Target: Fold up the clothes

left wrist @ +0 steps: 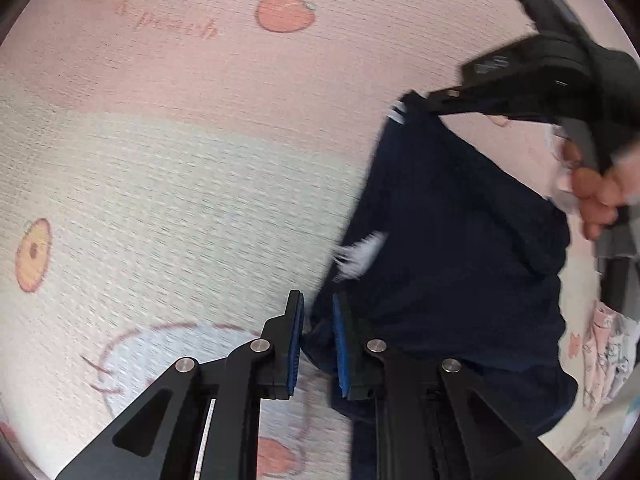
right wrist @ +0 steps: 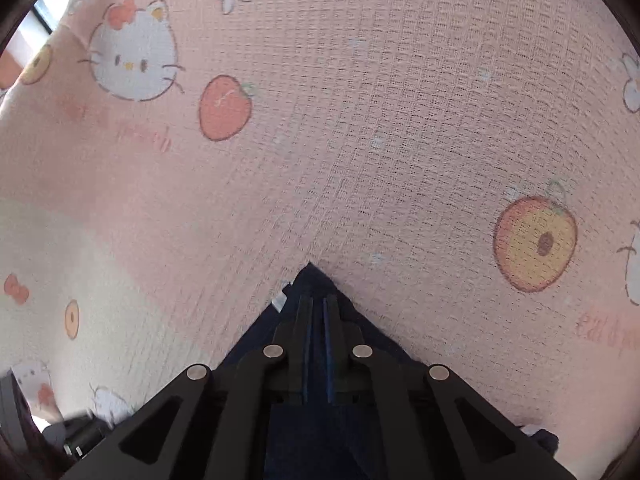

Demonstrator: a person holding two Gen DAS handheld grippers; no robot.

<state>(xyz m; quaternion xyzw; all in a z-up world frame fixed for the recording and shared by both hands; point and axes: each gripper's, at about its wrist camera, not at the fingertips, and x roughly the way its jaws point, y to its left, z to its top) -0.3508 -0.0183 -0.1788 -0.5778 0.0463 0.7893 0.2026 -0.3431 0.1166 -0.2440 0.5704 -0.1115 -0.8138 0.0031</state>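
A dark navy garment (left wrist: 460, 240) with white marks hangs stretched above the bed. In the right wrist view my right gripper (right wrist: 318, 308) is shut on one corner of the garment (right wrist: 316, 280), which pokes out past the fingertips. The left wrist view shows that same right gripper (left wrist: 424, 100) at upper right, held by a hand (left wrist: 596, 200), with the garment hanging from it. My left gripper (left wrist: 317, 344) stands open by a small gap, its blue pads (left wrist: 294, 344) on either side of the garment's lower edge, which sits in the gap.
A pink and cream blanket (left wrist: 200, 140) printed with cat faces and fruit covers the whole surface beneath. A pale pink patterned garment (left wrist: 604, 360) lies at the right edge. A dark device (right wrist: 80, 432) shows at the lower left of the right wrist view.
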